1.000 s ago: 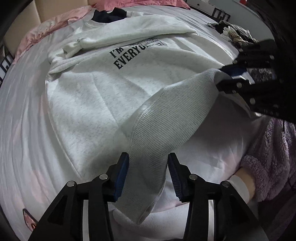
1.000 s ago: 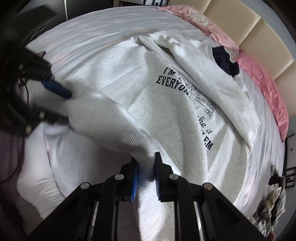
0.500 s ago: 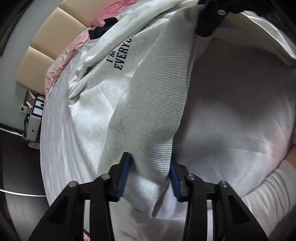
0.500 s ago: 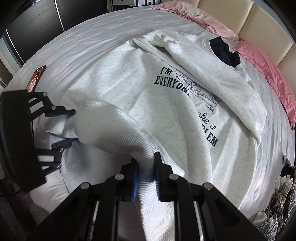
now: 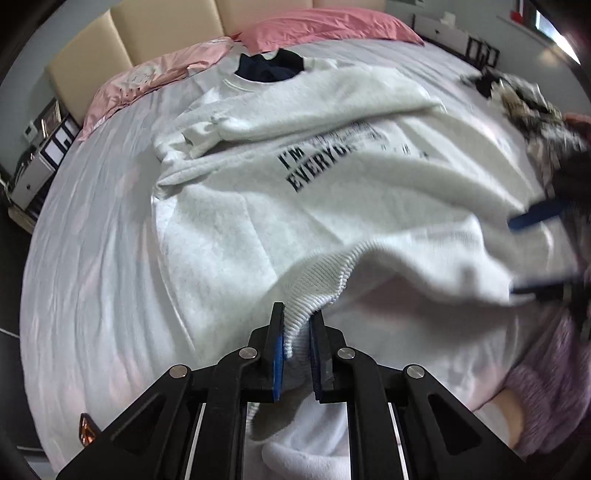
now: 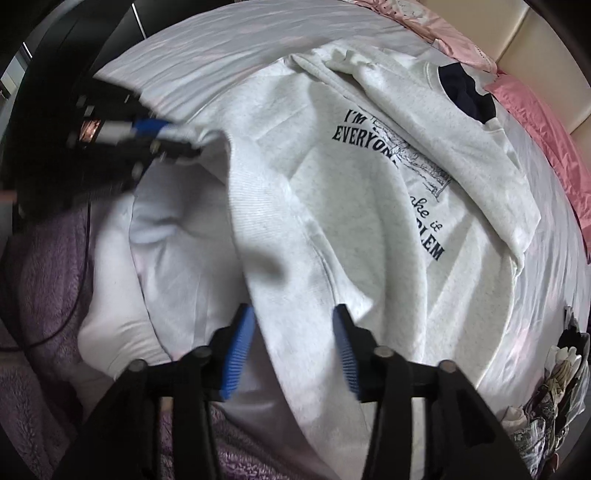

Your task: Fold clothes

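Observation:
A light grey sweatshirt (image 5: 332, 206) (image 6: 351, 221) with dark lettering lies face up on the white bed (image 5: 92, 258), one sleeve folded across its chest. My left gripper (image 5: 297, 321) is closing its jaws on the ribbed hem (image 5: 321, 277), and the pads pinch the cloth and lift that corner. The right wrist view shows this left gripper (image 6: 162, 140) at the upper left, gripping the hem corner. My right gripper (image 6: 291, 314) is opening its jaws. The sweatshirt's lower edge lies loose between its blue pads (image 6: 240, 350), which stand well apart. In the left wrist view this right gripper (image 5: 524, 254) is blurred at the right edge.
Pink pillows (image 5: 325, 29) (image 6: 535, 118) and a beige headboard (image 5: 147, 29) close off the far end of the bed. A pile of patterned clothes (image 5: 524, 103) (image 6: 554, 406) lies to one side. A phone (image 5: 86, 434) rests near the bed's edge. A person's purple fleece sleeve (image 6: 44, 295) is close by.
The left gripper's jaws have narrowed onto the ribbed hem and lifted it. The right gripper's jaws, earlier pinched on the hem, have spread wide and let the cloth go.

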The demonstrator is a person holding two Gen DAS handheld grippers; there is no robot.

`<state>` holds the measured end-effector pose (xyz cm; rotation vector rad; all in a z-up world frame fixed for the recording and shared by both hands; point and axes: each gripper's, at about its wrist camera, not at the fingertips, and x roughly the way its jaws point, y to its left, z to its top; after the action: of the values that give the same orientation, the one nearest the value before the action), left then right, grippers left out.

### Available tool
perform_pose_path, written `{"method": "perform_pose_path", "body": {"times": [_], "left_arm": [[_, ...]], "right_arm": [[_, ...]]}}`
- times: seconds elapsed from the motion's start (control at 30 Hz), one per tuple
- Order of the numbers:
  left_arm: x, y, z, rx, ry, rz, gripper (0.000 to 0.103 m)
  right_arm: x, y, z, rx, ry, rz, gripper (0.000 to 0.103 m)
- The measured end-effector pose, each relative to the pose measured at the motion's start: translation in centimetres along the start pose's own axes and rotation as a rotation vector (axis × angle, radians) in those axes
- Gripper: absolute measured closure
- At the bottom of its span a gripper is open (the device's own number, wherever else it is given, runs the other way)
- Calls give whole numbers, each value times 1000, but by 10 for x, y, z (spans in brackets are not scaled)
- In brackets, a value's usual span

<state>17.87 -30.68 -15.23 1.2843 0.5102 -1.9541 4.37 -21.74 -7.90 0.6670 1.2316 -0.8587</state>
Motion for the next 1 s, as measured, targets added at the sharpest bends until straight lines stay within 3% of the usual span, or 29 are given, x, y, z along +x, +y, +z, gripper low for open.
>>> {"method": "perform_pose_path", "body": {"times": [0.1,0.23,0.37,0.53,0.73,0.93,1.0], "left_arm": [[0,7,16,-26,-5,-32,91],[0,12,29,-40,-12,-52,92],[0,18,32,-64,-16,-58,92],[5,28,38,-99,-22,-70,92],[10,35,40,-128,-25,-84,92],[6,44,31,-174,-38,-104,93],[3,45,25,-187,-45,-109,93]], "right_arm": [[7,10,-4,13,32,-14,41],[32,23,-7,25,101,-62,41],[60,27,-19,-11,209,-190,41],[72,4,-43,8,303,-286,42],[64,-26,-65,74,320,-292,45],[51,-33,-75,76,302,-338,58],[44,-36,-77,87,268,-368,83]]}}
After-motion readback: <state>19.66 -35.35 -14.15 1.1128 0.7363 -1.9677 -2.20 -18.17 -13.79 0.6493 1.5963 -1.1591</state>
